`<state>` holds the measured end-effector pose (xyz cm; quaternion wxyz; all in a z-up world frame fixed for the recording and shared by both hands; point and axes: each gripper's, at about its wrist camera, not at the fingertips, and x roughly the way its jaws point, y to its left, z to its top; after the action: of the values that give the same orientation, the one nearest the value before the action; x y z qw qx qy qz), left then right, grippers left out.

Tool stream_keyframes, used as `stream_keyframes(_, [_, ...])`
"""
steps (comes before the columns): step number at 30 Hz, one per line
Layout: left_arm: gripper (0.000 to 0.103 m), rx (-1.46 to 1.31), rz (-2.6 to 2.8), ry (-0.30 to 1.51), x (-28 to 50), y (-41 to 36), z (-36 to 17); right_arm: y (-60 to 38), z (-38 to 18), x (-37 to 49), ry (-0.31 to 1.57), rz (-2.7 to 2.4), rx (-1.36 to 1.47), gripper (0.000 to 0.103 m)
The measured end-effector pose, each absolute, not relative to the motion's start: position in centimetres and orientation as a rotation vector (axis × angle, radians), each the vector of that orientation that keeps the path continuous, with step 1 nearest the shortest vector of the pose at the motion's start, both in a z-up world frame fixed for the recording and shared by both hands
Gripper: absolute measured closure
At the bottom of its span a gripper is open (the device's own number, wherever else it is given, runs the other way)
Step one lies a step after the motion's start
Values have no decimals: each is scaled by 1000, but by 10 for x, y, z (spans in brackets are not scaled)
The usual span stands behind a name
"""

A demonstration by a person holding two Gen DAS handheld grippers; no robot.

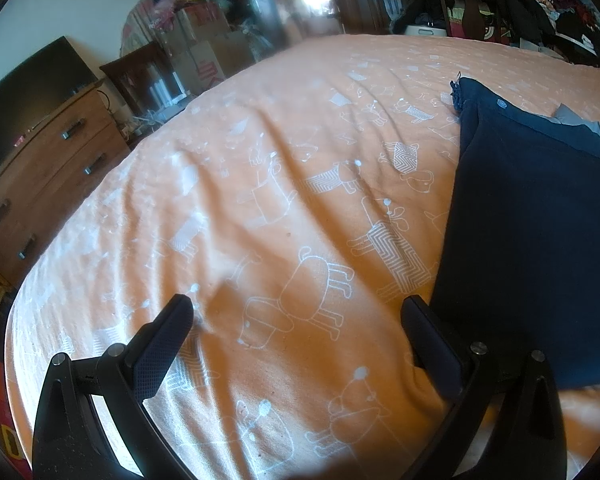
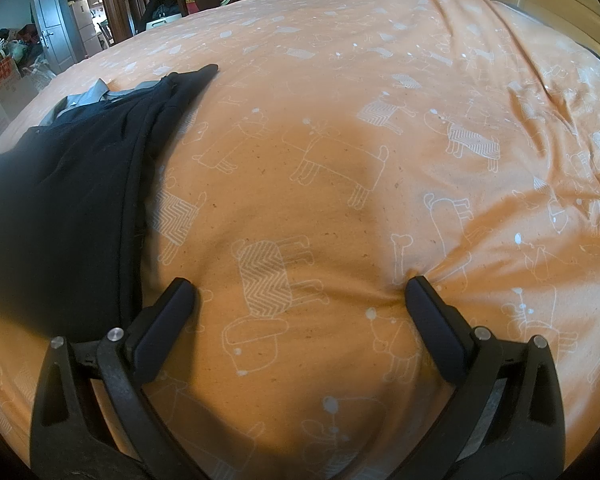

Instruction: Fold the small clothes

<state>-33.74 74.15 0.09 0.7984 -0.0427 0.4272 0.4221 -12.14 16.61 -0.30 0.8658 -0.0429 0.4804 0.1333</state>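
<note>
A dark navy garment (image 1: pixel 532 216) with a grey lining at its far end lies flat on the orange bedsheet (image 1: pixel 260 184), filling the right side of the left wrist view. My left gripper (image 1: pixel 296 308) is open above bare sheet, its right finger at the garment's left edge. In the right wrist view the same navy garment (image 2: pixel 60 200) lies at the left. My right gripper (image 2: pixel 300 292) is open and low over the sheet (image 2: pixel 340 160), just right of the garment, with nothing between its fingers.
A wooden chest of drawers (image 1: pixel 40 168) with a dark screen stands left of the bed. Boxes and piled clothes (image 1: pixel 540 4) crowd the far side. A door (image 2: pixel 48 24) and chairs lie beyond the bed. The sheet to the right is wrinkled.
</note>
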Motion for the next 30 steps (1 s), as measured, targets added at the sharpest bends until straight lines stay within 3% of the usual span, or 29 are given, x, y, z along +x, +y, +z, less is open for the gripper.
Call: stream_keyframes(30, [0, -73, 918, 917, -337, 739, 1, 166, -3, -121, 1007, 279, -89, 0])
